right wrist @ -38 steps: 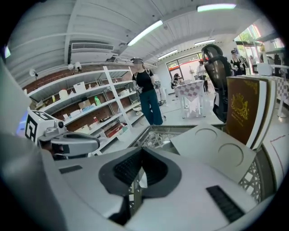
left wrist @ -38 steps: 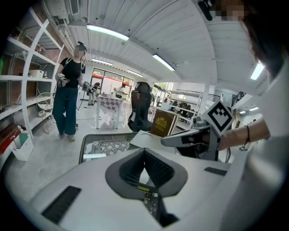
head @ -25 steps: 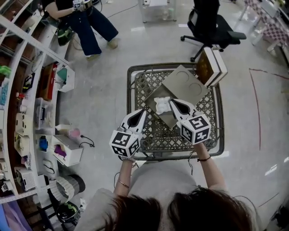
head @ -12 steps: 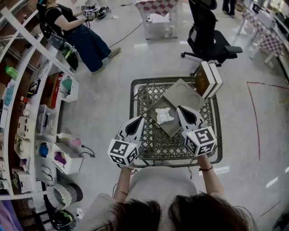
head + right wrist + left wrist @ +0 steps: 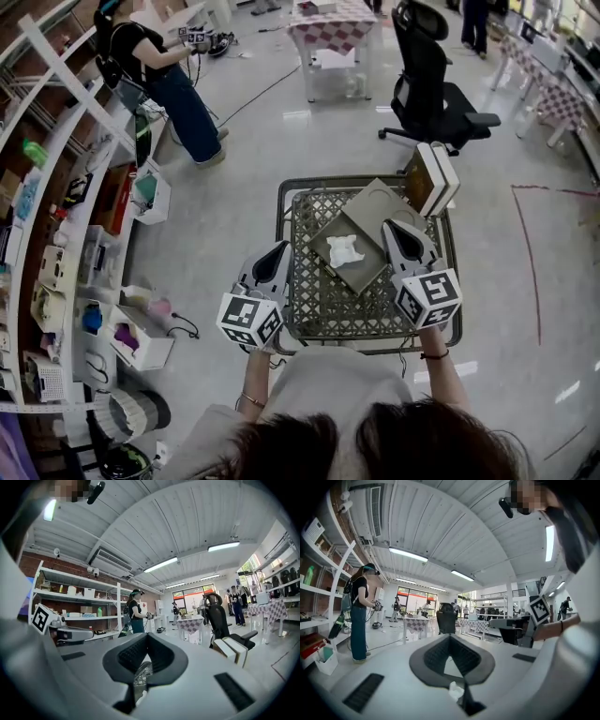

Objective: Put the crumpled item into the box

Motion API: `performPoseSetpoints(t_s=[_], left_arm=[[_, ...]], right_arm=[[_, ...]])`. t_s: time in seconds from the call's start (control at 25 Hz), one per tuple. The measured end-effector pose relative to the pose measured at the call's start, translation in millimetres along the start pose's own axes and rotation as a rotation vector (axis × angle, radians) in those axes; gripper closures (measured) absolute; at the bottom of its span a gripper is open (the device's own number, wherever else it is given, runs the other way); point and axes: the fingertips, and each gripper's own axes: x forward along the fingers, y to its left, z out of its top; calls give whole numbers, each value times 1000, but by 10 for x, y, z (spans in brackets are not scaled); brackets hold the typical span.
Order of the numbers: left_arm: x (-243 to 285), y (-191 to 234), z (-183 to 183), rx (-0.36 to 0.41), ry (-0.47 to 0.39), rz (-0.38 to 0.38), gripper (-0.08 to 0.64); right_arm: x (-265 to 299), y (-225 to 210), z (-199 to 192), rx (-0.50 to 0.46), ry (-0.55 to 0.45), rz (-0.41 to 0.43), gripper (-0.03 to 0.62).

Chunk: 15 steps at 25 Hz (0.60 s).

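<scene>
The crumpled white item (image 5: 344,249) lies inside the open cardboard box (image 5: 362,273) on the mesh table (image 5: 309,305); the box's lid (image 5: 377,201) is folded back behind it. My left gripper (image 5: 279,247) hovers over the table's left side, apart from the box, with its jaws together and empty (image 5: 450,638). To the right of the box, my right gripper (image 5: 395,228) is shut with nothing in it (image 5: 147,637). Both gripper views look out level across the room, so neither shows the box or the item.
A thick book-like case (image 5: 432,176) stands on the table's far right corner. Beyond it is a black office chair (image 5: 429,86), and a checked table (image 5: 330,21) farther back. Shelves (image 5: 56,234) line the left wall, with a person (image 5: 159,70) standing beside them.
Both grippers have drawn back from the box toward me. The right gripper's tips were at the crumpled item and now stand apart from it. The item stays in the box.
</scene>
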Motion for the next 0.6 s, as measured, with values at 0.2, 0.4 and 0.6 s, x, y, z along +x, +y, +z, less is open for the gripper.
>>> performPoseSetpoints(t_s=[0.2,0.4,0.6], left_arm=[[-34,13,137,11,-38,6,543],[-68,30,226,24,-63,12,543],[-106,50,253,29,-70,20,543]], right_arm=[[-42,-16,113,-17,-26,-10,571],[-87,-54,176,-31,-43,-31,571],[-139,-76,159,-29,-45,-47,571]])
